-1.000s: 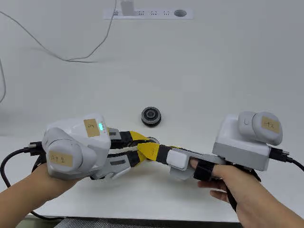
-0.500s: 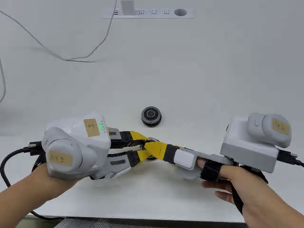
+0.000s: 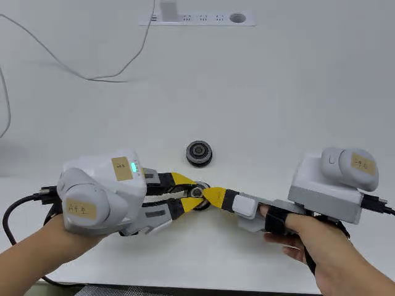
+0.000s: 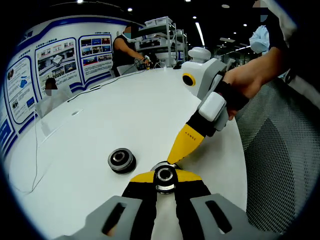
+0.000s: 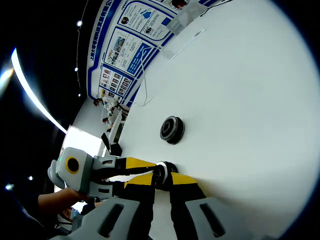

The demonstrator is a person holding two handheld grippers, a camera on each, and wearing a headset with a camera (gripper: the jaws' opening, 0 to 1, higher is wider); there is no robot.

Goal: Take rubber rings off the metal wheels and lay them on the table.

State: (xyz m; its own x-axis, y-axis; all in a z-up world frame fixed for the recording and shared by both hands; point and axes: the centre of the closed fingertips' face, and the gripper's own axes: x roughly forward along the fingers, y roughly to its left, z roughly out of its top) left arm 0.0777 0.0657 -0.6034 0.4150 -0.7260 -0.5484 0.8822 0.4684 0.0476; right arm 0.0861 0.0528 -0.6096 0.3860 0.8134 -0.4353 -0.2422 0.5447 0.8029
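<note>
Claws are meeting at the near middle of the white tabletop point(image 3: 278, 98) in the head view. Your left claw point(image 3: 189, 192) is reaching in from 9 o'clock and clamping a small metal wheel point(image 3: 197, 193) between its yellow tips, the jaws closed onto it from either side. In the left gripper view the same wheel point(image 4: 165, 177) is sitting squarely between the two yellow tips at 6 o'clock, its hub facing the camera.

Your right claw point(image 3: 214, 196) is coming in from 3 o'clock, and its yellow tip is touching the rim of the held wheel. Its jaws are drawn almost together. You cannot tell from these views whether they are pinching anything at the wheel's edge.

At 12 o'clock from the held wheel, near but apart from it, a second wheel point(image 3: 199, 153) is lying flat on the tabletop with a dark rubber ring point(image 3: 189, 153) around it.

Far off at 12 o'clock a white power strip point(image 3: 197, 19) is lying along the tabletop's back edge, and a thin cable point(image 3: 68, 71) is trailing from it toward 10 o'clock.
</note>
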